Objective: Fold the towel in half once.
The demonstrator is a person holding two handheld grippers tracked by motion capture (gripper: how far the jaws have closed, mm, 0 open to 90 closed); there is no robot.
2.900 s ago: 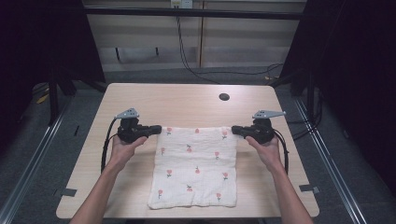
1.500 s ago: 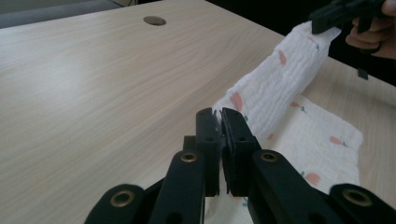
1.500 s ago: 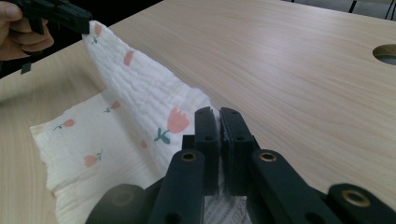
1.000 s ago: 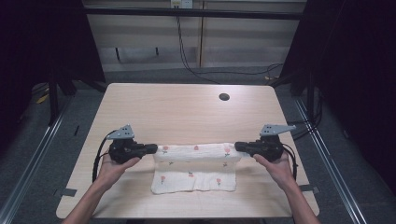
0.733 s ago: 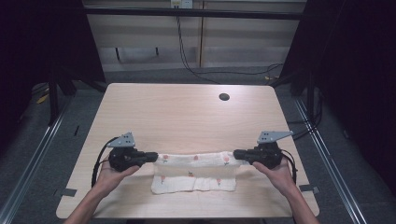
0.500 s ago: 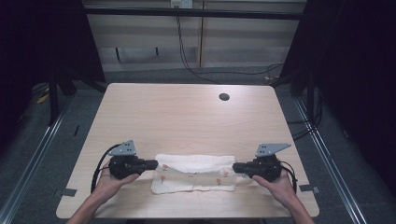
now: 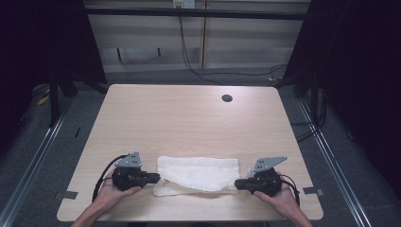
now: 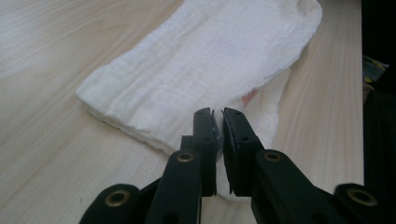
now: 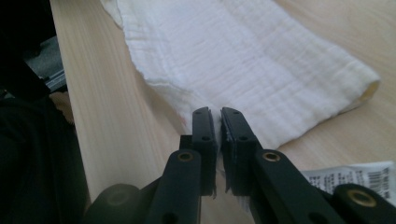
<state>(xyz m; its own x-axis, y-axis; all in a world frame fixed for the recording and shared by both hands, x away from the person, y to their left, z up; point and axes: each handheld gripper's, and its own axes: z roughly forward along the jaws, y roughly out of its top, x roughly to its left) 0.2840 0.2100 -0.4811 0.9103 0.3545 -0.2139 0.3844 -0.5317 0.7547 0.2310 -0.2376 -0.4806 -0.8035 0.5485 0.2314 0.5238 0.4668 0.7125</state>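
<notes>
Cloth (image 7: pixel 198 172) lies folded at the table's (image 7: pixel 189 118) six o'clock; left gripper (image 7: pixel 155 178) and right gripper (image 7: pixel 238 184), just loosening, barely pinch its corners; next, let go fully

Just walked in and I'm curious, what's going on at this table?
A person is folding a white cloth on a wooden table with two hand-held grippers. The left gripper and the right gripper each pinch a near corner of the cloth, low at the table's near edge. The cloth lies folded into a long band between them. Both sets of jaws have just been opening slightly, with a little fabric between them.
</notes>
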